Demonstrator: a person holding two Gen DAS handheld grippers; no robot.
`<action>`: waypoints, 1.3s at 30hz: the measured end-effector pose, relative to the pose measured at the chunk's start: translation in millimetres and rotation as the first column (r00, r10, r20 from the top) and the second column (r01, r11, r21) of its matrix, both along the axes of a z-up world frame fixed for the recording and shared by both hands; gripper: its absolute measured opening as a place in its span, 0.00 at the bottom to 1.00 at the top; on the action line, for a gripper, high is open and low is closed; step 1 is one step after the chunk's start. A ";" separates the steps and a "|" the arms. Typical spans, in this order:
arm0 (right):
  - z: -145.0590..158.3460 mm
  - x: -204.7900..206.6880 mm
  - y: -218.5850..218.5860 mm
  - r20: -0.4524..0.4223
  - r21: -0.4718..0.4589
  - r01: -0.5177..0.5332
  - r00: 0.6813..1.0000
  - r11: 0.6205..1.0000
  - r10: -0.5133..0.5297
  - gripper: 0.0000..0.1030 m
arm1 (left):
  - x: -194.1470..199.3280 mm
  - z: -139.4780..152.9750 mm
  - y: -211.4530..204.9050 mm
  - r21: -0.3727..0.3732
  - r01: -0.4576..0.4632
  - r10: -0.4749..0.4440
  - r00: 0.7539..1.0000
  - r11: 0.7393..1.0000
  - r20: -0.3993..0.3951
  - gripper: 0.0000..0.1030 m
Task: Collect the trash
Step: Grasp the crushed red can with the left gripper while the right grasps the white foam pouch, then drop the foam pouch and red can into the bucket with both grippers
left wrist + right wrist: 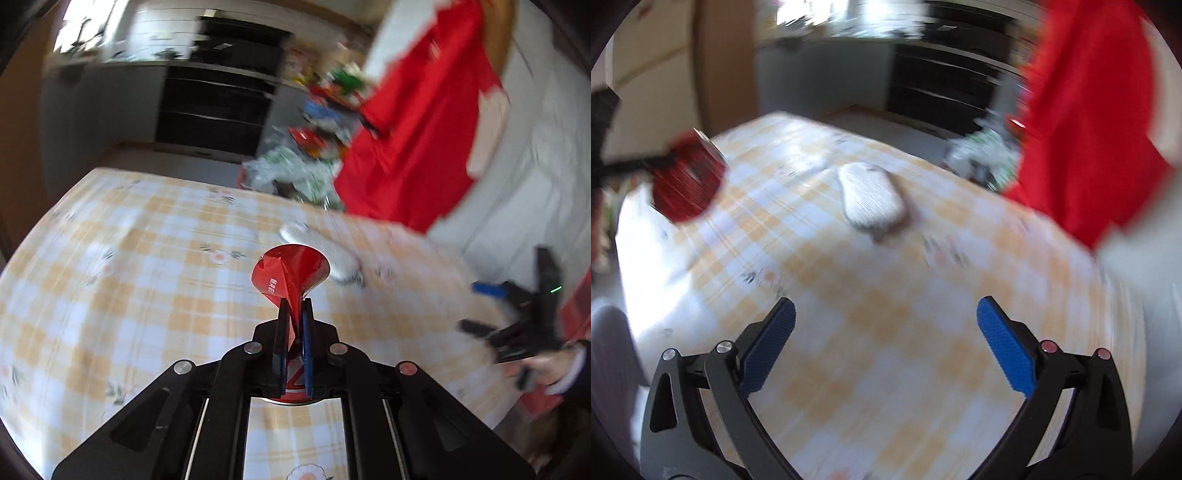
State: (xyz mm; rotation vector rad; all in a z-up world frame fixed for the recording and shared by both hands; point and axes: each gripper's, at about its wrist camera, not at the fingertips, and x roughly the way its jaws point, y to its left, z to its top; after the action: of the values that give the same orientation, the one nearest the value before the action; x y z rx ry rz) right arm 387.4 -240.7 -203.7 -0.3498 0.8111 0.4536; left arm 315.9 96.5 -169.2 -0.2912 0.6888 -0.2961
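Note:
My left gripper (294,302) is shut on a red drinks can (290,273), pinched flat between the two blue pads and lifted above the checked tablecloth (147,280). In the right wrist view the same can (687,181) appears blurred at the far left, off the table. My right gripper (886,325) is open over the cloth with nothing between its fingers. In the left wrist view it shows at the right edge (517,314), held by a hand. A crumpled white-grey packet (871,197) lies on the table beyond it, also seen as a blurred packet (325,254) past the can.
A big red bag (413,129) hangs at the right, past the table's far edge; the same bag (1089,110) shows in the right wrist view. A heap of wrappers and packaging (295,173) lies beside it. A dark cabinet (218,99) stands behind.

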 end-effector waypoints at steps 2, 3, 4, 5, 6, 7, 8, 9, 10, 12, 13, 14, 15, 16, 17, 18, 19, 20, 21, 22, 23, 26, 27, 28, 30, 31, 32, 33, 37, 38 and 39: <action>-10.7 38.6 27.3 -0.014 -0.057 -0.051 0.999 0.997 0.050 0.94 | -20.6 -2.1 27.5 -0.061 -0.085 0.086 0.996 0.994 0.008 0.06; -15.1 52.8 36.1 -0.023 -0.063 -0.056 0.998 0.996 0.055 0.94 | -32.9 -6.1 41.0 -0.099 -0.123 0.125 0.992 0.987 0.010 0.06; -21.3 71.0 46.9 -0.039 -0.053 -0.061 0.997 0.997 0.059 0.94 | -40.9 -9.6 49.6 -0.123 -0.153 0.154 0.988 0.981 0.003 0.06; -26.0 83.0 53.8 -0.052 -0.037 -0.066 0.997 0.997 0.064 0.94 | -53.8 -18.2 64.2 -0.163 -0.202 0.203 0.979 0.966 -0.014 0.06; -34.4 99.7 64.1 -0.055 -0.027 -0.057 0.997 0.998 0.055 0.94 | -62.0 -21.3 74.4 -0.183 -0.232 0.231 0.973 0.955 -0.025 0.06; -39.7 110.2 70.7 -0.062 -0.019 -0.046 0.997 0.999 0.045 0.94 | -69.8 -26.5 84.0 -0.205 -0.267 0.264 0.964 0.942 -0.040 0.06; -45.4 122.7 78.1 -0.080 -0.001 -0.039 0.996 0.999 0.038 0.94 | -77.7 -31.3 94.3 -0.224 -0.300 0.296 0.954 0.927 -0.052 0.06; -51.8 136.2 86.4 -0.095 0.011 -0.026 0.995 1.000 0.027 0.94 | -81.9 -34.3 101.4 -0.234 -0.319 0.315 0.948 0.919 -0.054 0.06; -57.5 145.2 94.5 -0.102 0.009 -0.021 0.995 1.000 0.021 0.94 | -83.7 -35.9 110.4 -0.238 -0.335 0.332 0.942 0.912 -0.054 0.06; -68.2 159.9 114.2 -0.096 -0.044 -0.031 0.995 0.999 0.027 0.94 | -87.3 -34.8 122.8 -0.224 -0.357 0.357 0.933 0.907 -0.041 0.06; -72.7 164.7 121.3 -0.092 -0.072 -0.032 0.995 0.997 0.026 0.94 | -88.6 -33.5 126.5 -0.211 -0.363 0.365 0.930 0.907 -0.033 0.06; -77.1 172.2 128.2 -0.100 -0.086 -0.031 0.995 0.996 0.022 0.94 | -89.6 -30.8 129.3 -0.196 -0.368 0.371 0.928 0.909 -0.022 0.06; -80.5 175.9 129.9 -0.102 -0.093 -0.020 0.995 0.996 0.010 0.94 | -93.3 -28.5 132.1 -0.191 -0.367 0.372 0.928 0.910 -0.011 0.06; -82.3 181.4 131.3 -0.102 -0.096 -0.001 0.995 0.995 -0.009 0.94 | -94.1 -25.8 133.0 -0.191 -0.364 0.372 0.928 0.911 0.001 0.06; -83.4 188.2 130.6 -0.102 -0.087 0.034 0.994 0.996 -0.043 0.94 | -94.1 -25.1 133.8 -0.191 -0.362 0.370 0.929 0.912 0.009 0.06; -85.2 191.4 127.8 -0.107 -0.080 0.058 0.992 0.995 -0.066 0.94 | -94.6 -25.1 134.4 -0.193 -0.358 0.368 0.930 0.913 0.014 0.06; -88.2 197.0 124.7 -0.122 -0.076 0.092 0.987 0.993 -0.101 0.94 | -93.0 -25.3 133.2 -0.198 -0.354 0.364 0.931 0.914 0.016 0.06; -92.2 201.6 121.6 -0.147 -0.072 0.118 0.981 0.990 -0.128 0.94 | -92.2 -26.0 133.0 -0.202 -0.351 0.361 0.932 0.914 0.016 0.06; -96.2 204.6 118.5 -0.173 -0.054 0.139 0.974 0.989 -0.146 0.94 | -90.1 -27.3 131.8 -0.208 -0.346 0.357 0.934 0.915 0.015 0.06; -99.6 208.5 110.6 -0.234 -0.008 0.182 0.956 0.983 -0.179 0.95 | -89.7 -27.5 129.3 -0.220 -0.338 0.350 0.937 0.915 0.017 0.06; -102.3 209.0 106.3 -0.265 0.015 0.215 0.943 0.976 -0.203 0.95 | -91.9 -28.6 129.2 -0.228 -0.333 0.346 0.938 0.915 0.019 0.06; -102.6 197.3 106.8 -0.281 0.001 0.221 0.936 0.975 -0.212 0.89 | -90.7 -32.1 121.1 -0.256 -0.320 0.334 0.942 0.912 0.012 0.06; -100.9 191.7 107.6 -0.285 -0.002 0.210 0.937 0.978 -0.201 0.88 | -89.8 -33.6 119.4 -0.264 -0.317 0.331 0.943 0.911 0.009 0.06; -100.5 186.3 108.5 -0.295 -0.011 0.201 0.935 0.980 -0.195 0.88 | -90.3 -34.0 116.5 -0.271 -0.314 0.328 0.945 0.910 0.006 0.06; -99.4 170.1 108.0 -0.294 -0.025 0.183 0.938 0.983 -0.182 0.88 | -91.6 -33.8 112.0 -0.282 -0.305 0.319 0.948 0.910 0.002 0.06; -97.5 159.4 106.2 -0.293 -0.016 0.177 0.940 0.984 -0.174 0.87 | -93.1 -32.7 108.5 -0.286 -0.299 0.312 0.950 0.910 0.000 0.06; -94.0 147.5 102.2 -0.295 0.012 0.177 0.941 0.984 -0.166 0.87 | -94.3 -31.9 106.4 -0.288 -0.294 0.308 0.951 0.911 0.001 0.06; -90.4 138.6 99.2 -0.295 0.034 0.184 0.941 0.982 -0.166 0.87 | -96.2 -30.6 103.4 -0.290 -0.288 0.302 0.953 0.913 0.003 0.06; -67.3 80.4 79.0 -0.286 0.143 0.187 0.948 0.972 -0.140 0.87 | -107.7 -22.4 89.1 -0.292 -0.254 0.269 0.963 0.922 0.014 0.06; -60.4 62.4 74.0 -0.280 0.166 0.183 0.951 0.969 -0.132 0.87 | -111.5 -19.8 84.4 -0.290 -0.244 0.260 0.966 0.925 0.015 0.06; -54.4 48.0 70.1 -0.271 0.184 0.182 0.954 0.966 -0.128 0.87 | -115.2 -17.7 80.6 -0.290 -0.236 0.252 0.968 0.927 0.017 0.06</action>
State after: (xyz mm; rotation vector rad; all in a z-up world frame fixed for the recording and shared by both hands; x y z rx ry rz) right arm 435.4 -170.6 -258.1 -0.0314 1.0259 0.4360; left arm 200.8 177.1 -186.9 -0.6393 0.5481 -0.1636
